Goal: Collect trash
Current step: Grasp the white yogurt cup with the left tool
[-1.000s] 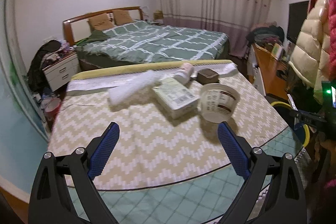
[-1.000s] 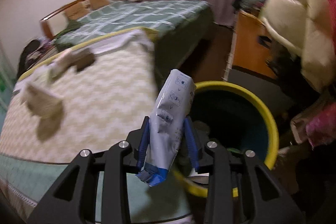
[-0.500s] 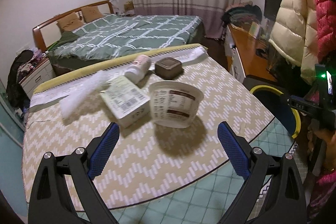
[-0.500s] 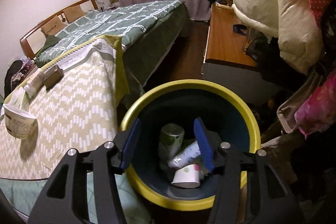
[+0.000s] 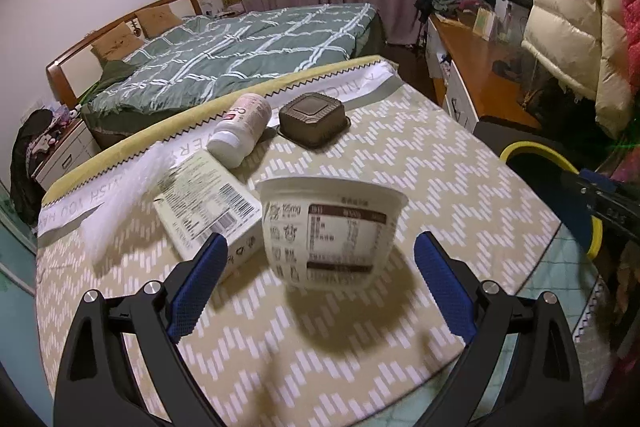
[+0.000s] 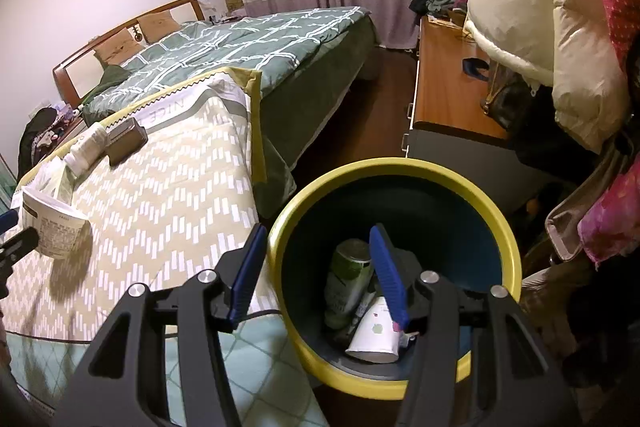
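Note:
A white paper cup (image 5: 328, 227) stands on the table with the chevron cloth (image 5: 440, 167). My left gripper (image 5: 320, 247) is open, and the cup sits just past its blue fingertips, untouched. Behind the cup lie a printed carton (image 5: 208, 203), a white bottle (image 5: 244, 131) on its side, a brown plastic tub (image 5: 312, 119) and a white fluffy wad (image 5: 120, 203). My right gripper (image 6: 318, 233) hangs open over the yellow-rimmed bin (image 6: 400, 167) with nothing between its fingers. Inside the bin lie a green can (image 6: 348, 279) and a white cup (image 6: 376, 331). The table cup (image 6: 52, 227) also shows in the right wrist view.
The bin (image 5: 536, 151) stands off the table's right corner. A bed with a green quilt (image 5: 248, 47) is behind the table. A wooden desk (image 6: 444, 95) and hanging puffer coats (image 6: 540, 19) crowd the right side. Dark floor (image 6: 360, 123) lies between bed and desk.
The right gripper let go of the blue-and-white pouch, and its jaws now stand apart over the bin. The left gripper has come closer to the white cup.

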`<state>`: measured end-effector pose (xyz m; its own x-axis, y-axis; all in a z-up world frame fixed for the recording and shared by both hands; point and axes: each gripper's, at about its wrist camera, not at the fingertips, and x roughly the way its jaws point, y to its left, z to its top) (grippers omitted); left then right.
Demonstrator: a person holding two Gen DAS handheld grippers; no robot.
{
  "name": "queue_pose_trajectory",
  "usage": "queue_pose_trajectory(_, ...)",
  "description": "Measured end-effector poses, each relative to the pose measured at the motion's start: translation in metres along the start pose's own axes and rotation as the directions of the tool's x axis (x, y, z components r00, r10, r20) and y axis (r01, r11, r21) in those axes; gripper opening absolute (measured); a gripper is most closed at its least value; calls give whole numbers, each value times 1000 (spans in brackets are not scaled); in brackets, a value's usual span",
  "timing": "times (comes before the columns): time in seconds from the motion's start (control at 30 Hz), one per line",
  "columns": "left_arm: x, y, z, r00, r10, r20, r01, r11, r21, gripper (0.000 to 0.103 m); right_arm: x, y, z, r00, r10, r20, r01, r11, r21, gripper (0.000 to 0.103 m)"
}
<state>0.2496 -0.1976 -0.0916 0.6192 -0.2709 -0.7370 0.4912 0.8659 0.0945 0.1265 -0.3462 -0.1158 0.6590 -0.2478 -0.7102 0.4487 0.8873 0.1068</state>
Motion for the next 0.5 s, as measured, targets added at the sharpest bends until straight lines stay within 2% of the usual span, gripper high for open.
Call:
queue_pose_trajectory(0.2,24,-3,5,999,-1,-44,3,999,41,93,1,-1,0,1000,4,-5,-4,1000,2,51)
queue_pose_trajectory(0.33,31,-5,5,998,-10,-56,13,999,50,82,3,-2,0,1000,13,-11,-13,1000,7,51)
queue_pose_trajectory(0.5,30,-8,4,999,-18,-43,21,998,56,80,1,-3,-1,1000,5,-6,-5,1000,-2,51)
